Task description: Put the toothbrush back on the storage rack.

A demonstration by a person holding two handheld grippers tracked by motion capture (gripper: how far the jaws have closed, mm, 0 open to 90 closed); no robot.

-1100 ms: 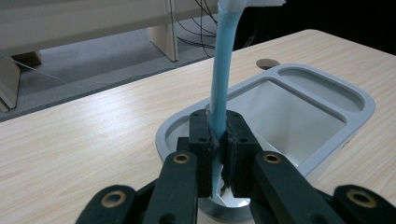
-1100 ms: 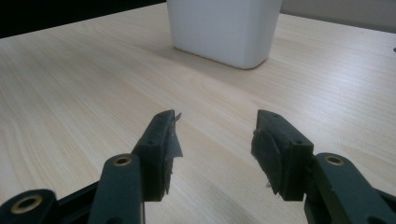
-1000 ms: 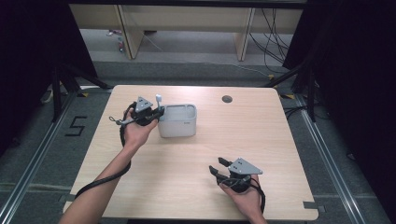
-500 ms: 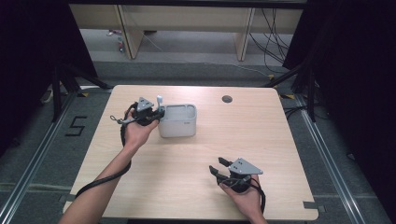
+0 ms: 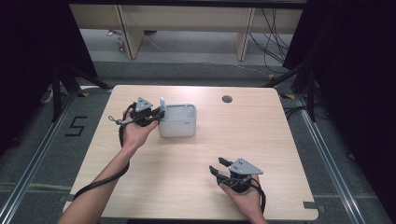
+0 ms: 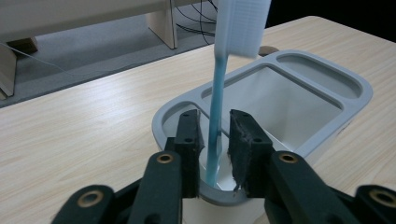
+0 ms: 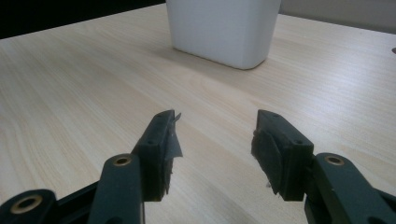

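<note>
- Fingers (image 6: 190, 140) of the left gripper (image 6: 215, 154) stand on either side of the blue handle of a toothbrush (image 6: 218, 100); they have just been opening, and in the left gripper view a thin gap shows on each side of the handle, so the pads no longer press on it.
- That toothbrush stands nearly upright in the small end compartment of a grey holder (image 6: 322, 130), its white bristle head at the top and its lower end down inside the compartment.
- Beyond that compartment the grey holder has a large rectangular compartment and a shallow tray along its far edge.
- From the high view, the left gripper (image 5: 156, 115) is held by the person's left hand at the left end of the grey holder (image 5: 180, 122), with the toothbrush (image 5: 162, 103) rising just above its rim.
- On the pale wooden worktop (image 5: 261, 135), the grey holder sits left of centre.
- At the near right of the worktop, well apart from the holder, the right gripper (image 5: 219, 166) rests low in the person's right hand.
- Its fingers (image 7: 163, 140) stand wide apart with only bare worktop between them, and the white side of the holder (image 7: 224, 28) shows farther off.
</note>
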